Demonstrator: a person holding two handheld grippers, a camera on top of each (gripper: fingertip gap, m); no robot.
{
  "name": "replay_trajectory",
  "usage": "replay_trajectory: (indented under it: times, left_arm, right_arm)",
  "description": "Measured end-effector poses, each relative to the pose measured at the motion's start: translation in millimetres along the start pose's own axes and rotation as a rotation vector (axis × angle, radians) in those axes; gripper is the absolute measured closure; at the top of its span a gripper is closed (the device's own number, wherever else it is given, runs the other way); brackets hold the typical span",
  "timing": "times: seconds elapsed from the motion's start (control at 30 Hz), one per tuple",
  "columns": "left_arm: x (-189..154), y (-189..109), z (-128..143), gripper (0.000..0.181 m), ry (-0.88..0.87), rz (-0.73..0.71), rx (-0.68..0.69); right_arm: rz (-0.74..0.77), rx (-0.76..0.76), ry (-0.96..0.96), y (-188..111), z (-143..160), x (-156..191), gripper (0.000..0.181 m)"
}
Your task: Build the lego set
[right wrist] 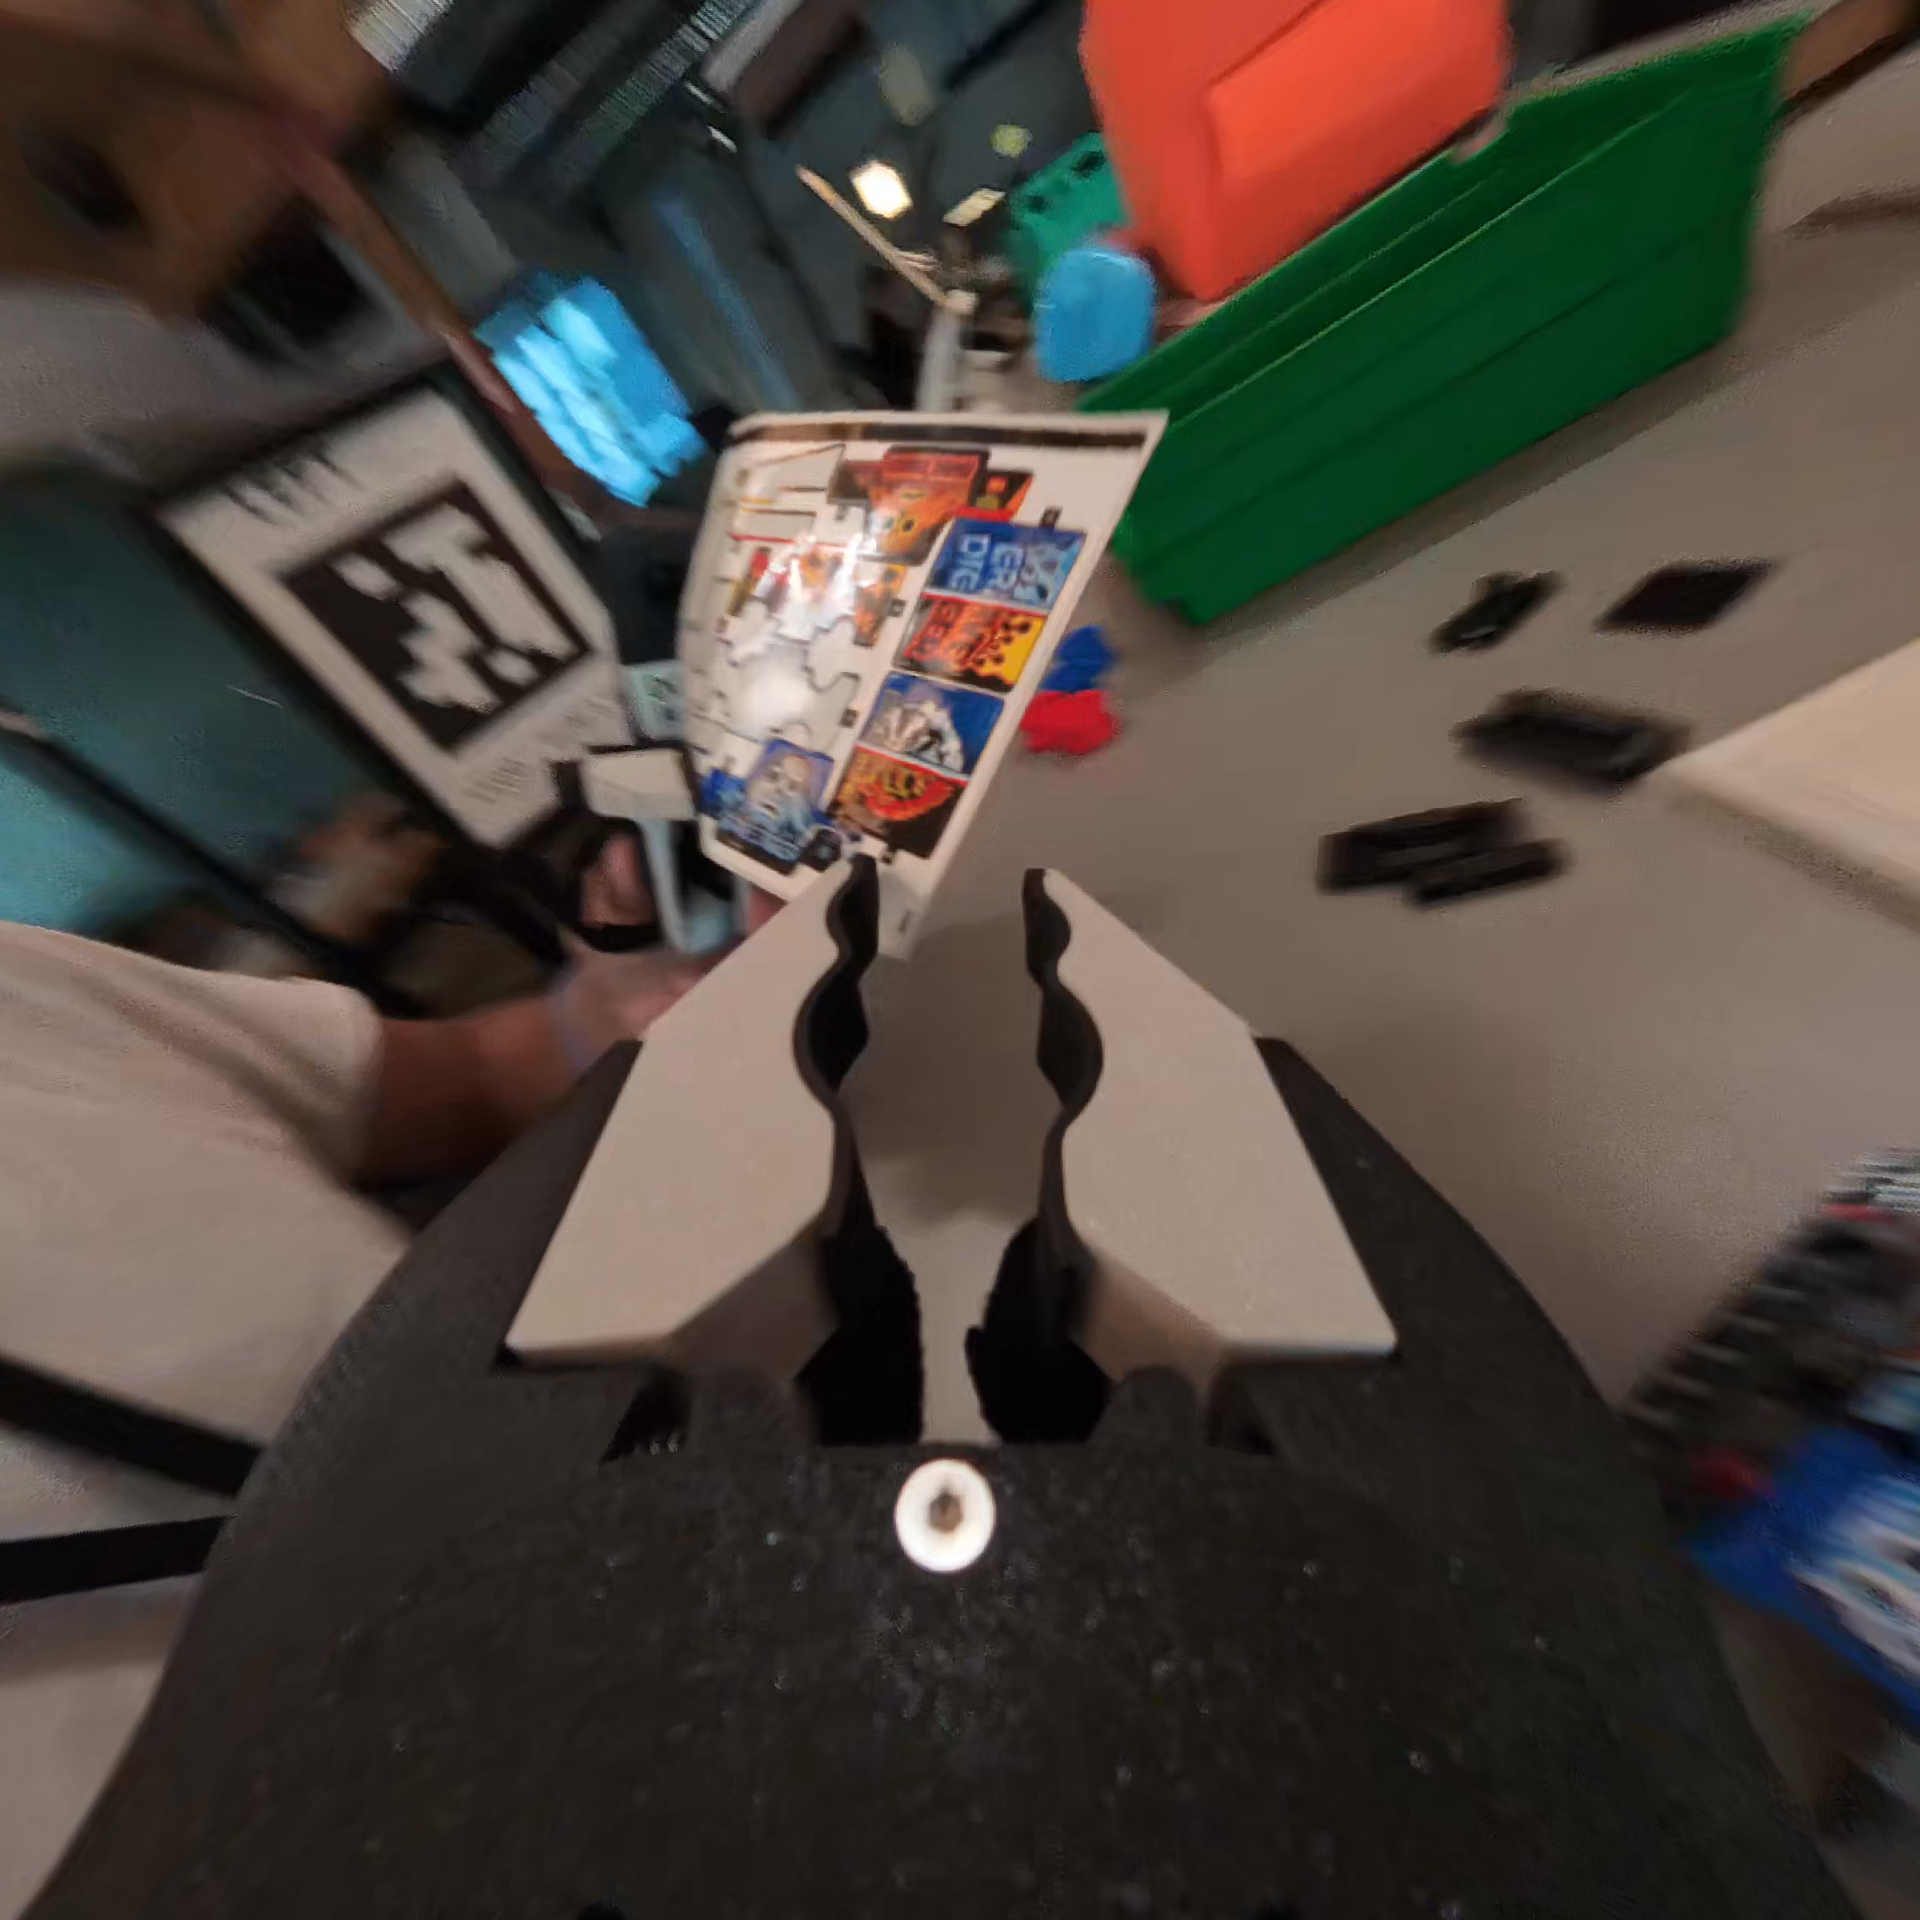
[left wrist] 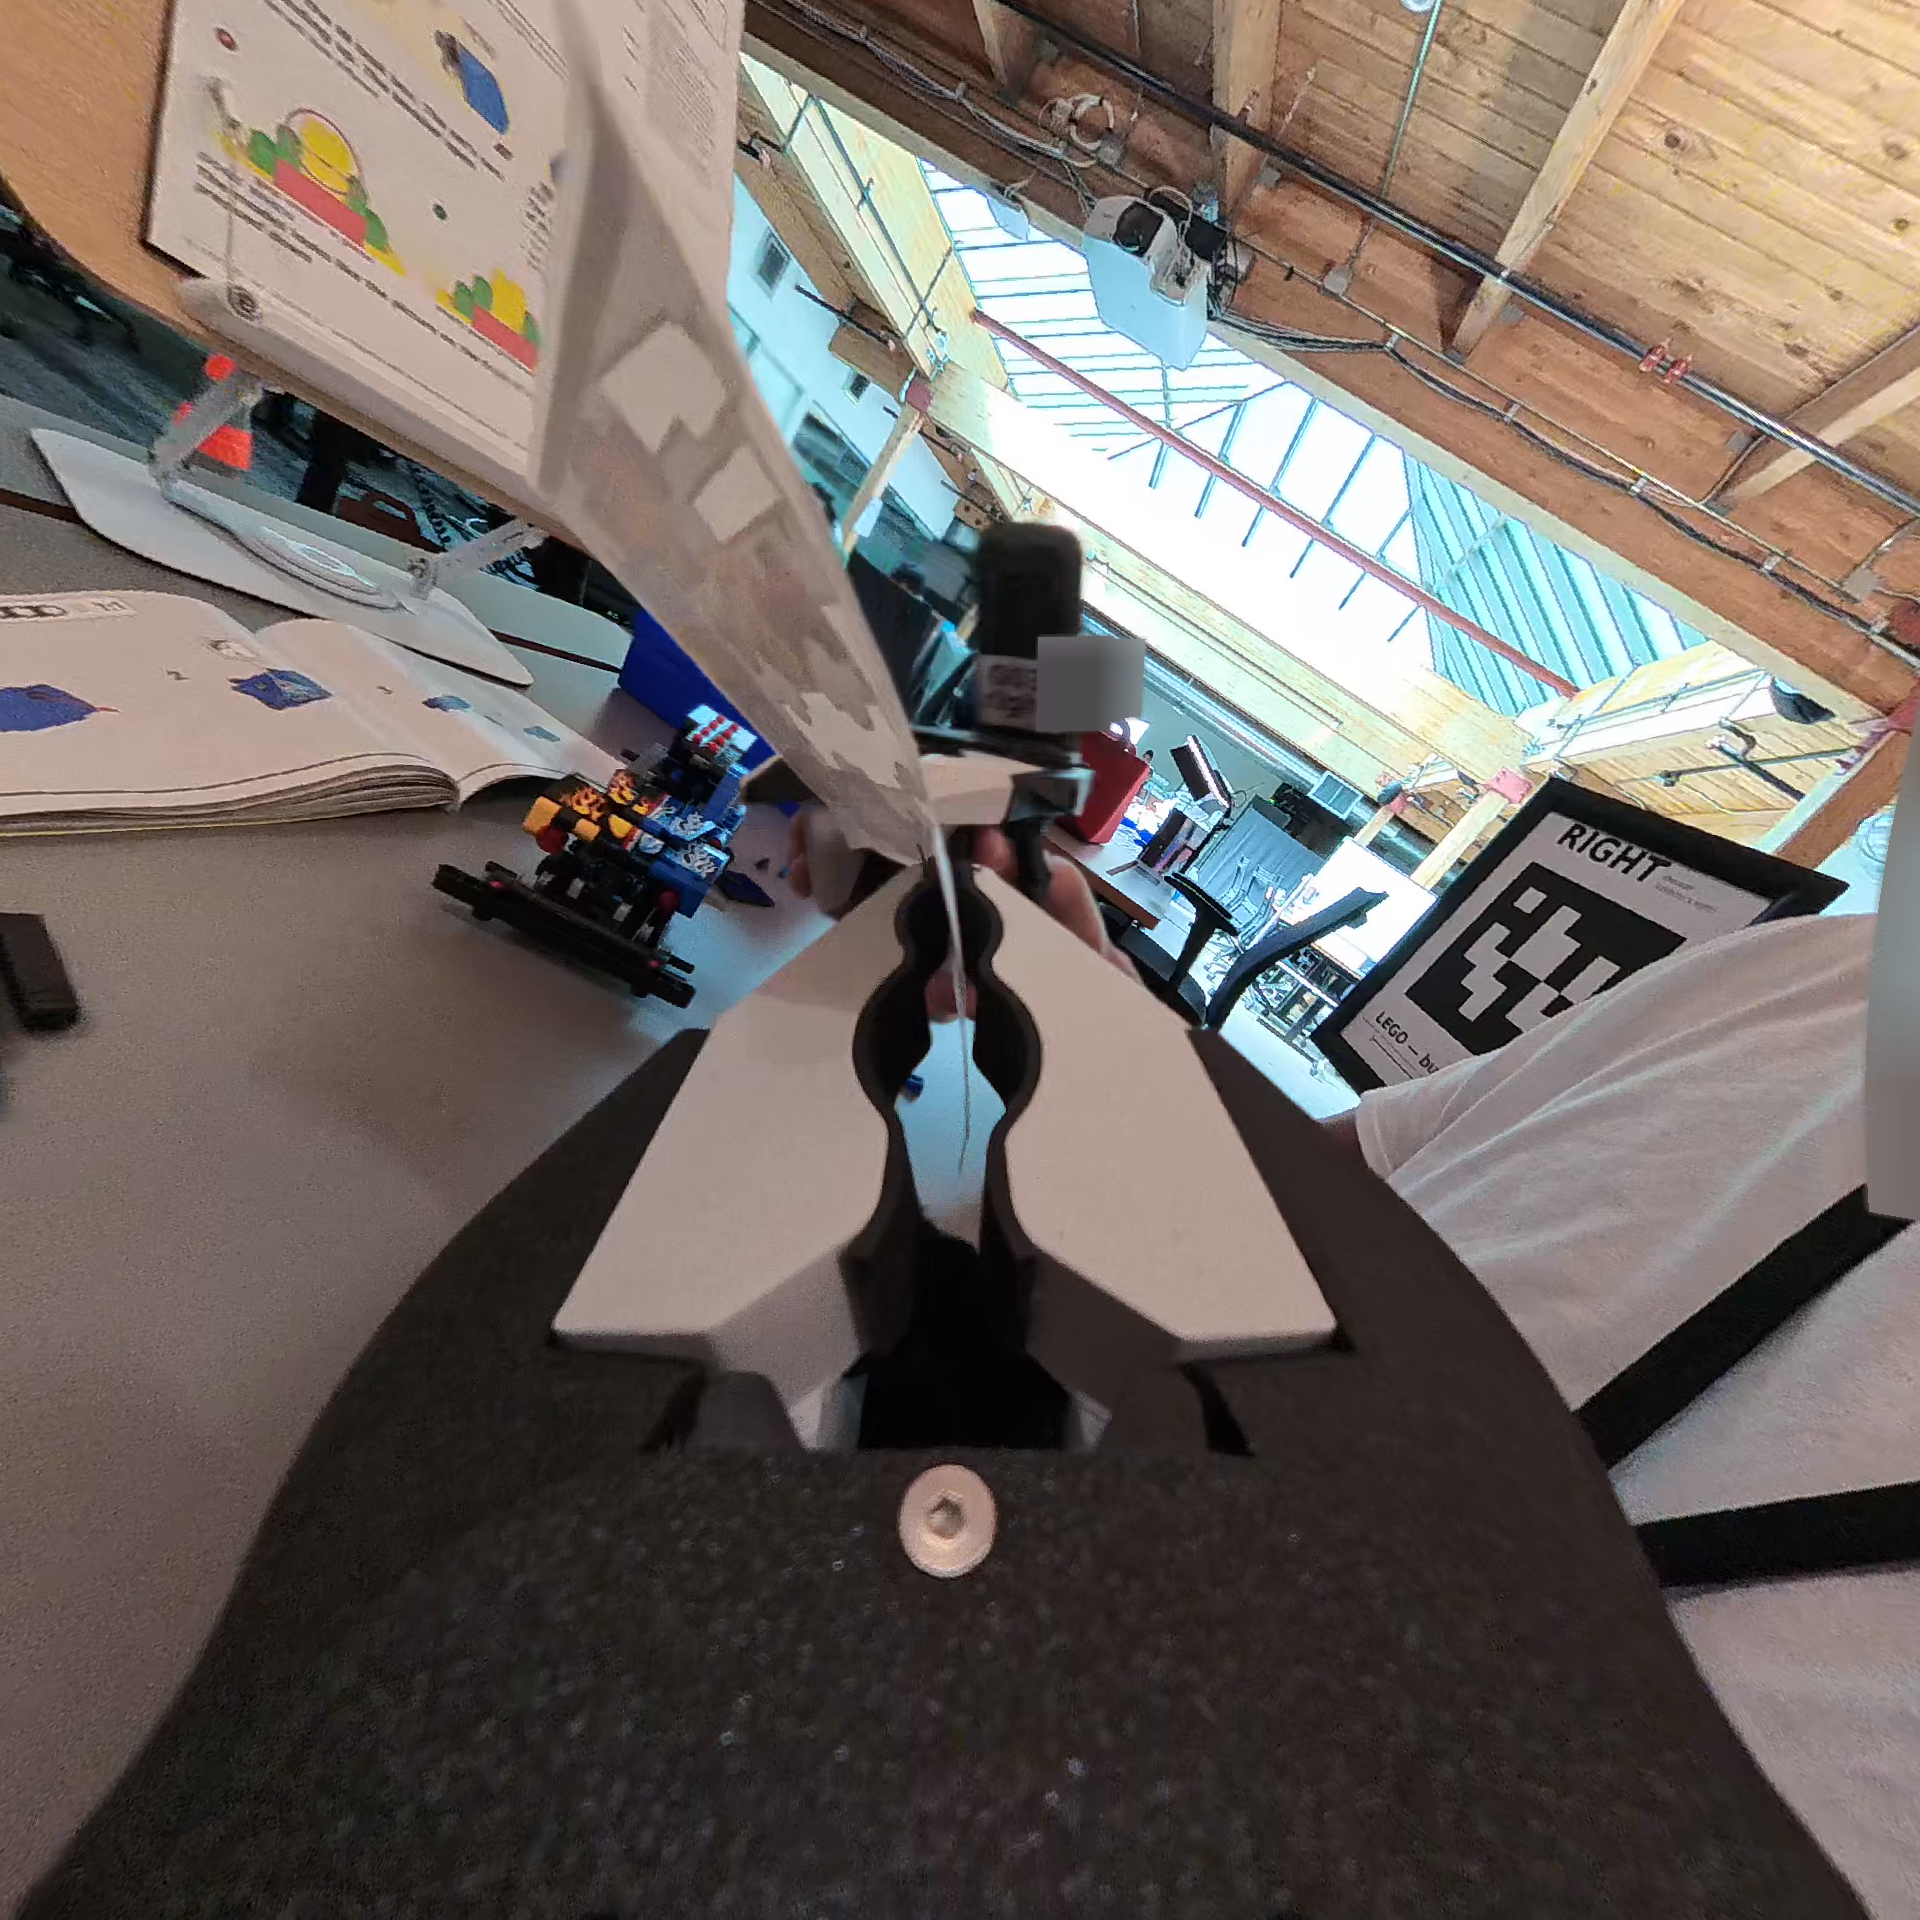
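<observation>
The left gripper [left wrist: 948, 914] has its fingers clamped on the edge of the sticker sheet [right wrist: 883, 644], held in the air above the bench [right wrist: 1351, 1039]. The right gripper [right wrist: 948, 883], fingers apart, is just beside the sheet's lower edge. It should probably peel one sticker slowly, while the half-built lego truck [left wrist: 613, 852] waits beyond the sheet.

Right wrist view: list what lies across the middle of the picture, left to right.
Black-and-white marker board → sticker sheet → red and blue bricks → green bin, with flat black pieces on the table below it.
</observation>
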State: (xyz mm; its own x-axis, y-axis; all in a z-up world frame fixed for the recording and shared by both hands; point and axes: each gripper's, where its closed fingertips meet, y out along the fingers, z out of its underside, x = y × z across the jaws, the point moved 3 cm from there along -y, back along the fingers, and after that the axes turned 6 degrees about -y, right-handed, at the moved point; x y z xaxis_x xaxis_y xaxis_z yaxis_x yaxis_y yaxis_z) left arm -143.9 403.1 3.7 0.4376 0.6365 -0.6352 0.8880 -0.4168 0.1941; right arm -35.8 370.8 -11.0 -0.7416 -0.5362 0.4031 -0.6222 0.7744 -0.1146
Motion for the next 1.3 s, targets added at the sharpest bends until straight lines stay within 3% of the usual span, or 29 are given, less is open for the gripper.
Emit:
replay_trajectory:
  times: [0.07,0.13,0.23,0.33,0.47,0.63,0.83,1.3]
  left_arm:
    - [8.1,-2.9,-2.0,0.181,-0.005,-0.049,-0.007]
    - [12.8,-3.0,-0.4,0.181,0.001,-0.07,0.006]
    - [12.2,2.2,6.2,0.181,-0.001,-0.059,0.041]
    - [5.5,7.0,12.4,0.181,-0.009,-0.022,0.068]
    - [-1.2,7.2,12.3,0.181,-0.012,0.015,0.06]
    - [-16.6,6.3,9.0,0.181,-0.031,0.136,0.036]
    - [-27.8,9.1,12.1,0.181,0.007,0.183,0.043]
    - [-31.3,12.1,18.3,0.181,0.072,0.174,0.06]
  right_arm:
    - [0.206,0.051,-0.295,-11.6,-11.9,1.2,0.151]
    - [0.251,0.094,-0.508,-10.2,-18.8,27.0,0.151]
    - [0.175,0.164,-0.594,14.0,-4.6,62.2,0.15]
    - [0.186,0.236,-0.637,29.9,10.3,62.8,0.148]
    - [0.11,0.237,-0.562,35.0,17.4,67.1,0.148]
    - [-0.075,0.128,-0.373,31.6,8.3,79.8,0.156]
    - [-0.238,0.055,-0.213,27.9,5.2,84.0,0.166]
    - [-0.397,-0.047,-0.019,18.0,-2.1,77.1,0.18]
